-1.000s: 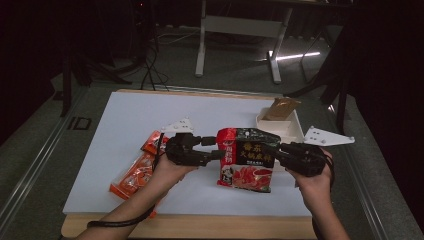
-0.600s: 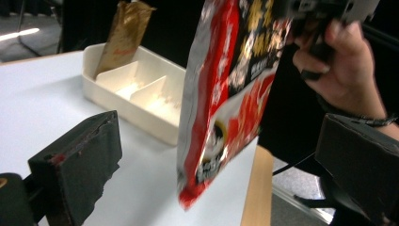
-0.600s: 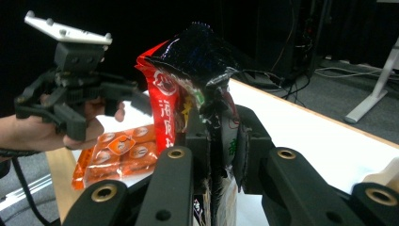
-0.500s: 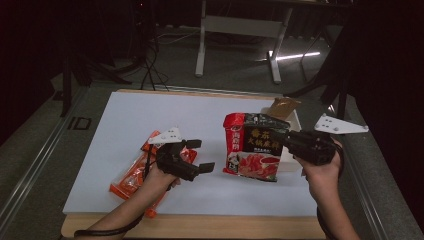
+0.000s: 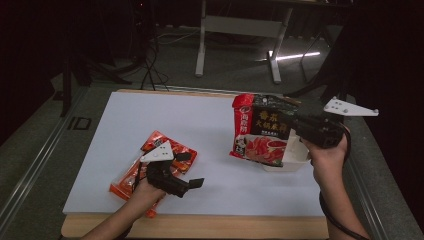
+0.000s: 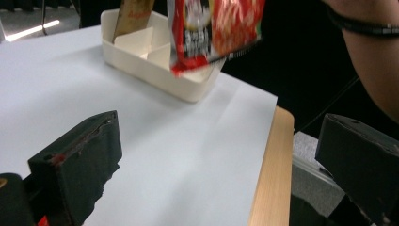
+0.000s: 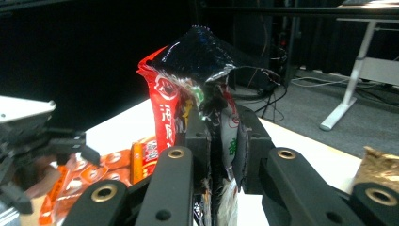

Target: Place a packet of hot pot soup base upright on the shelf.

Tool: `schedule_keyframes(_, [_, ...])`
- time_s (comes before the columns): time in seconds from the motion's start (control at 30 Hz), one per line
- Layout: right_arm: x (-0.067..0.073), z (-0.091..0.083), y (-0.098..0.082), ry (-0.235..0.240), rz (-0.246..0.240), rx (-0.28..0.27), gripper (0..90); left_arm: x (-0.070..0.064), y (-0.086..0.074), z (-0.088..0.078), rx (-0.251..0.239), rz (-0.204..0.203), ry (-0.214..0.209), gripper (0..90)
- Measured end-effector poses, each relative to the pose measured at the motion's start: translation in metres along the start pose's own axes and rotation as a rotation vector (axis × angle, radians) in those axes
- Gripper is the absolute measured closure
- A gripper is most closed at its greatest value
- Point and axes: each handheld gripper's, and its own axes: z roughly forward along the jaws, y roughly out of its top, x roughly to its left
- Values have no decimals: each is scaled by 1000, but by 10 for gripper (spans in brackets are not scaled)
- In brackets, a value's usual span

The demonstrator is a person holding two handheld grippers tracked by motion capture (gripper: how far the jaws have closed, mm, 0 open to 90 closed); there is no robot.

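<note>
White table (image 5: pixel 210 125) bearing a cream divided tray (image 6: pixel 155 70) at its right edge. Red-and-black sauce packet (image 5: pixel 261 131), glossy and crinkled, hangs upright above the tray, clamped in the right gripper (image 5: pixel 306 129); right gripper view shows the pinched foil edge. Left gripper (image 5: pixel 192 184), jaws just opened wide, empty, over orange packets (image 5: pixel 150 167), partly hidden.

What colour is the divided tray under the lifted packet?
Cream-white plastic tray; the left gripper view shows it best.
</note>
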Motion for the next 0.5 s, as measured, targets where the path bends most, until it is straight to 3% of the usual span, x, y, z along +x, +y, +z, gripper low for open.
schedule_keyframes(0.5, [-45,4,21,-87,43,-10,781,9,-28,-20,21,-36,54,5])
